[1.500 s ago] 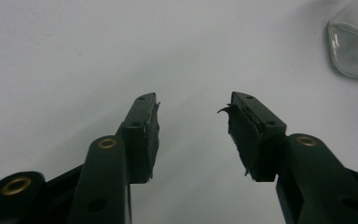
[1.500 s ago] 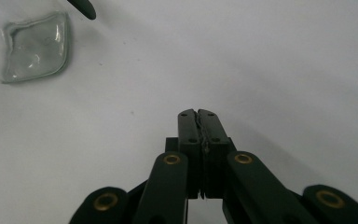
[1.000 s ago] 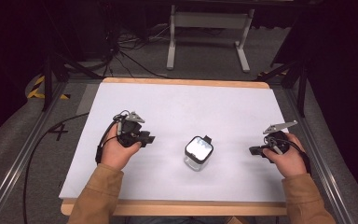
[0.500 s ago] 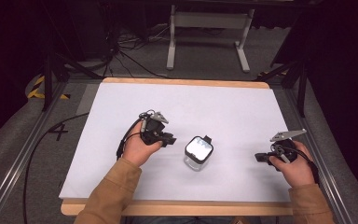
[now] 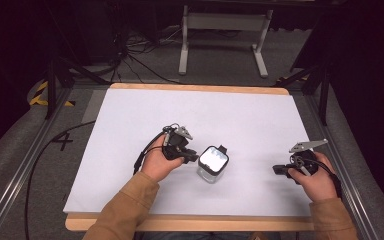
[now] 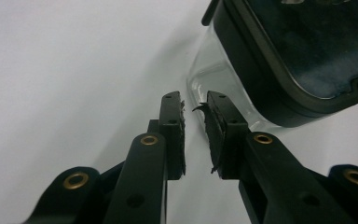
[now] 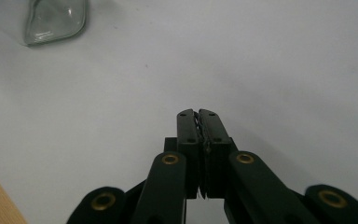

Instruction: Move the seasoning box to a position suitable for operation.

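A small clear square jar (image 5: 213, 163) with a black-rimmed lid stands on the white tabletop (image 5: 205, 115), a little in front of its middle. My left gripper (image 5: 194, 157) sits just left of the jar, its tips almost at the jar's side. In the left gripper view the jar (image 6: 284, 60) is close at the upper right, and the left gripper (image 6: 195, 99) is open by a narrow gap with nothing in it. My right gripper (image 5: 277, 170) rests at the front right, well away from the jar. In its own view the right gripper (image 7: 198, 113) is shut and empty, with the jar (image 7: 56, 18) at the top left.
The table's wooden front edge (image 5: 190, 222) runs near the person's sleeves. Metal rails (image 5: 25, 160) flank both sides of the table. A grey stand (image 5: 225, 30) and cables (image 5: 140, 55) lie on the floor beyond the far edge.
My left gripper has moved right across the table, up to the jar's side. My right gripper has drifted slightly right and toward the front edge. The jar has stayed put.
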### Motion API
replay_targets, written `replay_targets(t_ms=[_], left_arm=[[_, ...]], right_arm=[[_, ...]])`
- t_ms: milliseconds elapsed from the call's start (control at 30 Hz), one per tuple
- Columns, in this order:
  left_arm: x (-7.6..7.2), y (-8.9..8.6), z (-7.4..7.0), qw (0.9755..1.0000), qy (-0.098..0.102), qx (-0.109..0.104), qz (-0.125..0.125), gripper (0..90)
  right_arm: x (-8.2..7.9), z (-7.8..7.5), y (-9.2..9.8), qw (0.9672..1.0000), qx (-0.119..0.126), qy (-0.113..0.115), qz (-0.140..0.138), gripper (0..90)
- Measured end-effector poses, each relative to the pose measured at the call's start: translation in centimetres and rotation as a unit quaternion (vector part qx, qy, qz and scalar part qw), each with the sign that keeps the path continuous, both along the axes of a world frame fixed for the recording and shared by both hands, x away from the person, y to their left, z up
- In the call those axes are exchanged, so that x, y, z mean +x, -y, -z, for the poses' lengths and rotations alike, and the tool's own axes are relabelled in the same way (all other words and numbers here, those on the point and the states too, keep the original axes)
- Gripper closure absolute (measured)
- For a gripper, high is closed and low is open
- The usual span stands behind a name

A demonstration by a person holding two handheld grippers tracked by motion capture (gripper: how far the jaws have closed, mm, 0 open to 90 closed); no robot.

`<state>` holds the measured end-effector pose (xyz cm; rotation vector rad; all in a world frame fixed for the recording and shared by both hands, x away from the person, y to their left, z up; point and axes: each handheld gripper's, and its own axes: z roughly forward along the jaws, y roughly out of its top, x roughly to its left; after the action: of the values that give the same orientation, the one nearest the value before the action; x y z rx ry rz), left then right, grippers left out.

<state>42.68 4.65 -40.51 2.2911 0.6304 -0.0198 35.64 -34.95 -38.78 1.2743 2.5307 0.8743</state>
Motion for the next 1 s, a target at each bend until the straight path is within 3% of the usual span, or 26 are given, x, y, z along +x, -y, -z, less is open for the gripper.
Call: replay_targets(t_ms=[33, 233, 433, 833, 1000], left_arm=[[-0.1, 0.2, 0.1, 0.9999, -0.001, -0.001, 0.01, 77.4], [-0.3, 0.4, 0.3, 0.9999, 0.003, -0.006, 0.011, 84.1], [-0.7, 0.7, 0.5, 0.9989, -0.019, 0.023, 0.035, 86.6], [-1.7, 1.5, 0.6, 0.9946, -0.038, 0.064, 0.072, 86.9], [-2.1, 1.8, 0.5, 0.9931, -0.047, 0.067, 0.084, 87.2]], right_arm=[[0.0, 0.0, 0.0, 1.0, 0.0, 0.0, 0.0, 88.9], [0.0, 0.0, -0.1, 1.0, 0.0, -0.001, -0.002, 88.7], [0.1, 0.0, -0.2, 1.0, -0.001, 0.0, -0.005, 88.3], [0.2, 0.0, -0.7, 0.9999, -0.002, -0.001, -0.014, 87.5], [0.3, 0.0, -0.8, 0.9999, -0.001, 0.0, -0.017, 87.5]])
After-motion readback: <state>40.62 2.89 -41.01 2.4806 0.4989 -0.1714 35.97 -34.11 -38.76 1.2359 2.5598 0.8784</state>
